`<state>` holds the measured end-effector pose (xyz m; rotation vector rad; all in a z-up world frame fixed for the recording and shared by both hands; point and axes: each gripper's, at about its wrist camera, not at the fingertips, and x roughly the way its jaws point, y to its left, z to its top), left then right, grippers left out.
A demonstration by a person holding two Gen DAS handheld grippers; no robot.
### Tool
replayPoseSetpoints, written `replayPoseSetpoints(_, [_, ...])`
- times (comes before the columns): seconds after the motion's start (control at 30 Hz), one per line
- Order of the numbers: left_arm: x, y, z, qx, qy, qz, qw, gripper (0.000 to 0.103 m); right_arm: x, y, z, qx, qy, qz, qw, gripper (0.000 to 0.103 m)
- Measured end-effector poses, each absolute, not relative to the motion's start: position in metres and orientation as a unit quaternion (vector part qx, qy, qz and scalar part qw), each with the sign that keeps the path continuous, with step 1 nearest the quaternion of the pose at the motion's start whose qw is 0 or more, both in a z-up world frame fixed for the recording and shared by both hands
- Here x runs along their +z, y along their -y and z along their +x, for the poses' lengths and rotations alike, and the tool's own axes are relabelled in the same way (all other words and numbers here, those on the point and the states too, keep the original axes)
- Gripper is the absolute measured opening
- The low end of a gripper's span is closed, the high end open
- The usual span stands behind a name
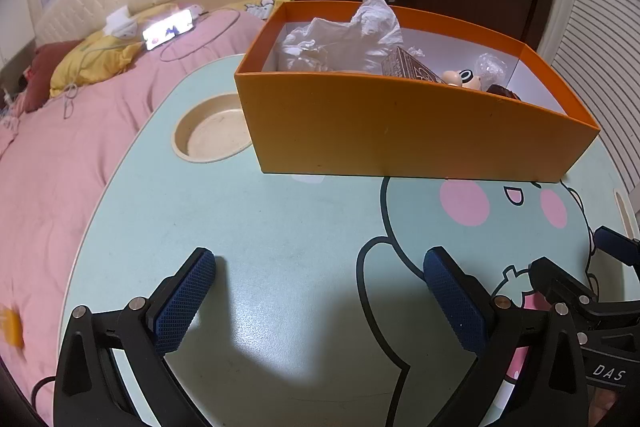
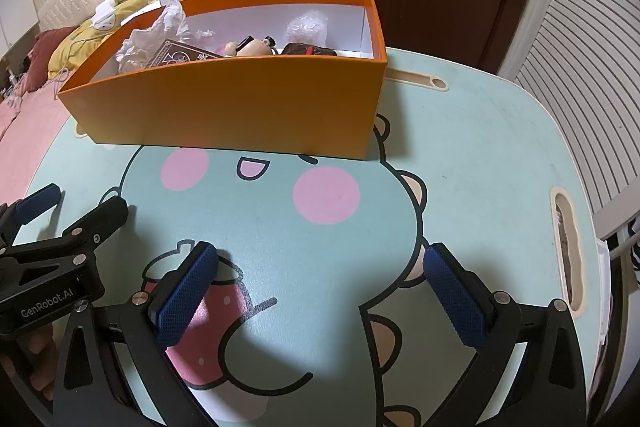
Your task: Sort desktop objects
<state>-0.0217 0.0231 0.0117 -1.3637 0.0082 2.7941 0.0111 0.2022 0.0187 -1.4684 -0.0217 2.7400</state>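
Orange box [image 1: 400, 131] of oddments on mint cartoon bed-table [image 2: 460, 155]; both jaws wide, empty.

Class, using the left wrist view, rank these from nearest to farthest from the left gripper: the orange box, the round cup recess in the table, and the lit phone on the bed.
From the left gripper:
1. Round cup recess, ahead-left in the table.
2. Orange box, ahead-right; close to the recess, a near tie.
3. Lit phone, far left on the bed.

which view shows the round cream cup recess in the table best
The left wrist view: the round cream cup recess sits in the open left of the orange cardboard box, with only its right edge hidden. In the right wrist view the box hides nearly all of it.
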Motion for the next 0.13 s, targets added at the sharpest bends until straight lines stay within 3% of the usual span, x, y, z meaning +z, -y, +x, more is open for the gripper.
replayPoseSetpoints(0.13, [0.0123, -0.0215, -0.0228, 0.899, -0.003, -0.439, 0.017, 0.103, 0.0191, -0.2012, 0.0116, 0.881, 0.007, -0.472, 0.017, 0.103])
